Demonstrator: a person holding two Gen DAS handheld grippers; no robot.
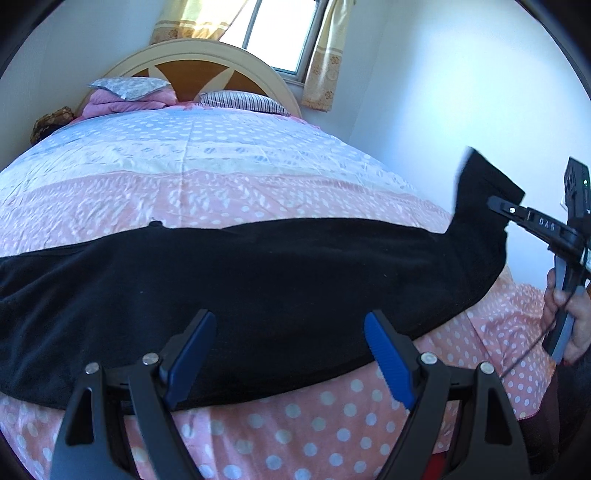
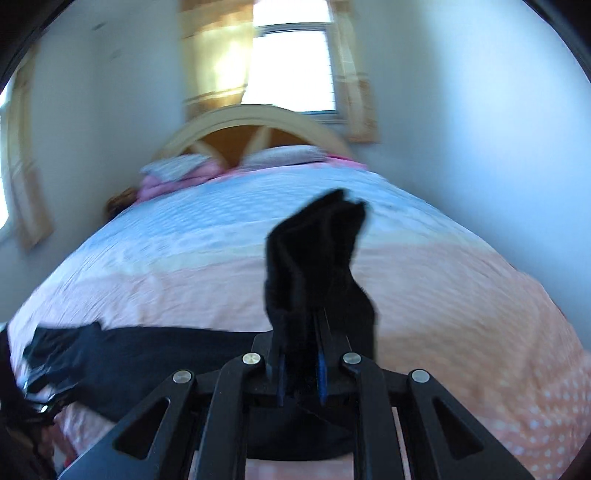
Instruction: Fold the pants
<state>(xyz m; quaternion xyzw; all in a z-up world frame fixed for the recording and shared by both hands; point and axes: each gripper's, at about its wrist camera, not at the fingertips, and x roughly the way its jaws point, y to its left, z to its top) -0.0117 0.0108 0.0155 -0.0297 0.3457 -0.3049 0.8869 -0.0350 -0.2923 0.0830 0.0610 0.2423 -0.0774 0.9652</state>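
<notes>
Two grippers work black pants [image 1: 258, 280] along the bed's [image 1: 207, 177] near edge: right gripper [image 2: 301, 373] clamps a lifted end, left gripper [image 1: 290, 354] hovers wide open, so thick fabric could slip loose.

Both wrist views face headboard [image 1: 207, 59] (close).

Daylight glares through the window [image 1: 275, 33]; the left view is sharp, the right motion-blurred; fisheye edges curve and darken.
</notes>
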